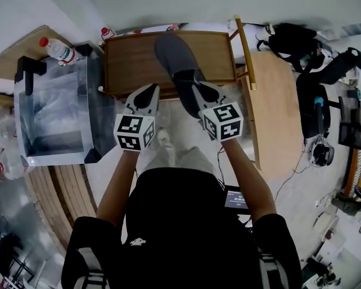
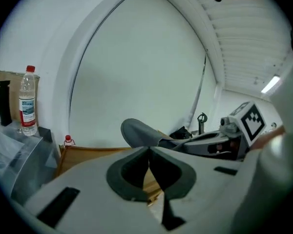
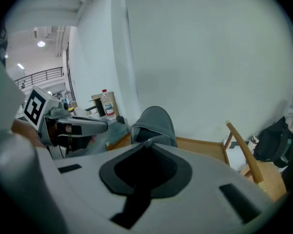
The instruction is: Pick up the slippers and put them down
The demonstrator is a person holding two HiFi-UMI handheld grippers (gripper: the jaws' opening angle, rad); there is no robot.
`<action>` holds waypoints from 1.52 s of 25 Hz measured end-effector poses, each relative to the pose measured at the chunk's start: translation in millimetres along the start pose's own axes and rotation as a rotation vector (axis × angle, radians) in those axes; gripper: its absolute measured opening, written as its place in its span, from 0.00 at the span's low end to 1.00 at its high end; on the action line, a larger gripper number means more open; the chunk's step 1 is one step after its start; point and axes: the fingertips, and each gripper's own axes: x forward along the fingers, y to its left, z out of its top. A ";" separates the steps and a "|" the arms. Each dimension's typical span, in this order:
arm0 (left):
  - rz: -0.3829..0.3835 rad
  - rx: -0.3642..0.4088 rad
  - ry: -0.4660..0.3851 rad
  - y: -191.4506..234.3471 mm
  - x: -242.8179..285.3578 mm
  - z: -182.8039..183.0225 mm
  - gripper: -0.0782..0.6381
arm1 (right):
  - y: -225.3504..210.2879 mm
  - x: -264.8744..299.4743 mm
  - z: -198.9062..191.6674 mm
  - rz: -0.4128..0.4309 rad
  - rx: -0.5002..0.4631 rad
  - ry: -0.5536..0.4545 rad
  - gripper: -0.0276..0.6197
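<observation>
Your right gripper fingers grasp one grey slipper, raised over the wooden counter. Your left gripper fingers are clenched and empty. Set-down is not yet done.

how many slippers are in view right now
1. The grey slipper is held at its near end by the right gripper, over the wooden tray. A second may be hidden; none other shows.

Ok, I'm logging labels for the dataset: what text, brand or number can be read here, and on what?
Clear plastic bottle with red cap: printed label, too blurred to read.
Black-and-white marker cubes: square patterns only, no letters.
Grey fabric slipper: no print visible.
Nothing is legible.
</observation>
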 end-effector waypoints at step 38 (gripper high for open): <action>0.049 0.082 -0.057 -176.4 -61.3 -30.3 0.12 | -10.6 -173.7 -69.0 0.040 0.008 -0.103 0.06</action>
